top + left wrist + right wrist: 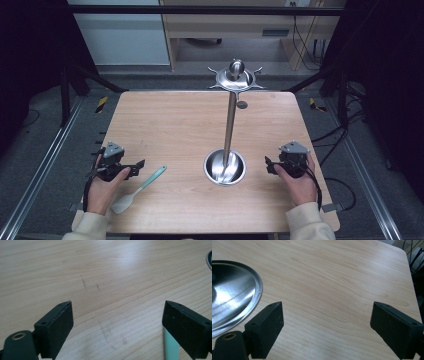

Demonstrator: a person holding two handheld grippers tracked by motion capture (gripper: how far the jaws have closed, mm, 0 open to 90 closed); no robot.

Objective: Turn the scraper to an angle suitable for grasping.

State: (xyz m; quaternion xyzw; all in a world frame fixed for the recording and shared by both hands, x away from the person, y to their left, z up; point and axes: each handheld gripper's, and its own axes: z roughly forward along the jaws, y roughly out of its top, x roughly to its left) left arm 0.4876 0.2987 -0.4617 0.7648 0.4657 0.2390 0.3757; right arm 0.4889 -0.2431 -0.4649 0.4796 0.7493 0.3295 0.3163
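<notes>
Wood grain is running across a light table (170,120) where a person is sitting with a gripper in each hand. Their left hand (102,187) is holding the left gripper (134,167) near the table's front left, its jaws pointing right toward a mint-green spatula (140,189) that is lying flat just beside it, handle angled up to the right and pale blade toward the front edge. In the left gripper view the left gripper (117,317) is showing both jaws spread wide with bare wood between them, while a strip of the spatula's handle (171,346) is peeking out beside the jaw at the picture's right.

Their right hand (300,182) is holding the right gripper (269,166) near the front right, jaws pointing left toward a stainless steel utensil stand (231,120). The stand's round dished base (225,167) is sitting on the table between the two grippers, a slim pole is rising from it, and a hooked ring with a knob is crowning the top. In the right gripper view the right gripper (325,315) is likewise gaping wide over empty wood, with the base's shiny rim (258,290) sitting just beyond the jaw at the picture's left.

No readable writing or brand is appearing on anything here.
</notes>
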